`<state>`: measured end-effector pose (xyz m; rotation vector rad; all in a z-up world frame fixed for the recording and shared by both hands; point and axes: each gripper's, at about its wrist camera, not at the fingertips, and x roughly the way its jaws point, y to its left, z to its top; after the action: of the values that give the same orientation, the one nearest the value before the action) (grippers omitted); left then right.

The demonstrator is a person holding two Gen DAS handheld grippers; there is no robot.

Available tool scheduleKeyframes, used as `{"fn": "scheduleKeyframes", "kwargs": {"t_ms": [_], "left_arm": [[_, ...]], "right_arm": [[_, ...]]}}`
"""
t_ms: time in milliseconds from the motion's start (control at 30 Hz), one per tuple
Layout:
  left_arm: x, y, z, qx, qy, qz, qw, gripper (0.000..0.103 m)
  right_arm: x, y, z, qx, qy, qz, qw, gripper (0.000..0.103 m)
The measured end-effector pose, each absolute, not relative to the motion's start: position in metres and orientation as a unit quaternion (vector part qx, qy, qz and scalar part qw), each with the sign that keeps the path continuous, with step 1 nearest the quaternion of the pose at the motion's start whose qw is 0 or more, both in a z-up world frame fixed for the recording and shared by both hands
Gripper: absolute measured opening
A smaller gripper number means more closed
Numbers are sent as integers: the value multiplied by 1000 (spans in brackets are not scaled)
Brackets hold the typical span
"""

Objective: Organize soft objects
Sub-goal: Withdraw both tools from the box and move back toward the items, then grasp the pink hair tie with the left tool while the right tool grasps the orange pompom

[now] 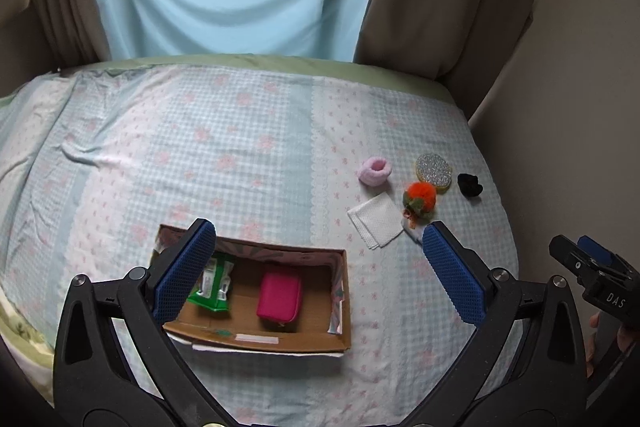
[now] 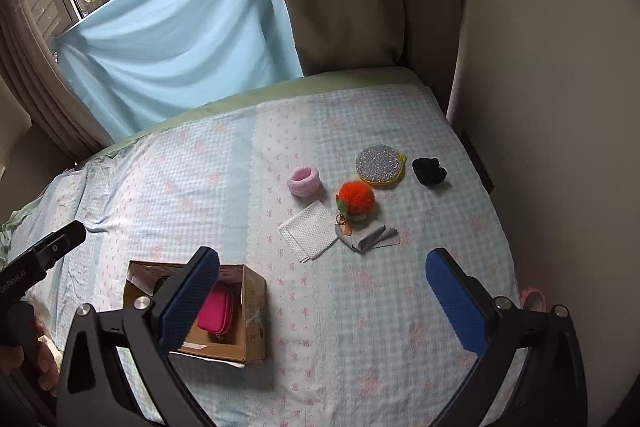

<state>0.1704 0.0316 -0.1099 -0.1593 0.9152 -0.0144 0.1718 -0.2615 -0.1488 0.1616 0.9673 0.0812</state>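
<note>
Left hand-held gripper [image 1: 316, 267]: released, jaws spread wide, hovering above the cardboard box [image 1: 340, 307]; it holds nothing.
Right hand-held gripper [image 2: 322, 291]: also released and empty, jaws wide, over the bed [image 2: 360, 327] short of the loose items.
Box contents: a pink pouch [image 1: 279, 297] and a green wipes packet [image 1: 214, 285] lie inside.
Items left on the bed: pink scrunchie [image 2: 303, 181], orange pom-pom [image 2: 356, 198], white folded cloth [image 2: 310, 235], grey cloth [image 2: 366, 237], glitter sponge [image 2: 380, 165], black scrunchie [image 2: 430, 171], all to the right of the box.
Handling: everything looks light, squashy and unbreakable (a firm pinch should do no harm).
Where to grip: the scrunchies across one side of the ring; the pom-pom across its fluffy body, though fur may slip; the flat cloths probably need a pinch at a raised edge or fold, since pads could drag bed fabric.
Sponge: stiffer disc, best taken across its rim.
</note>
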Motion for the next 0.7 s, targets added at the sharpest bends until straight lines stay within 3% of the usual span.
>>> {"fn": "scheduleKeyframes", "kwargs": {"t_ms": [500,700], "left_arm": [[311,-77,-233,-133,501,4,855,103],[376,-99,-301,-134,532,0,836,103]], "right_arm": [[307,-330,-268,155,513,57,842,103],[349,-339,-331,222,544,45,808,97]]}}
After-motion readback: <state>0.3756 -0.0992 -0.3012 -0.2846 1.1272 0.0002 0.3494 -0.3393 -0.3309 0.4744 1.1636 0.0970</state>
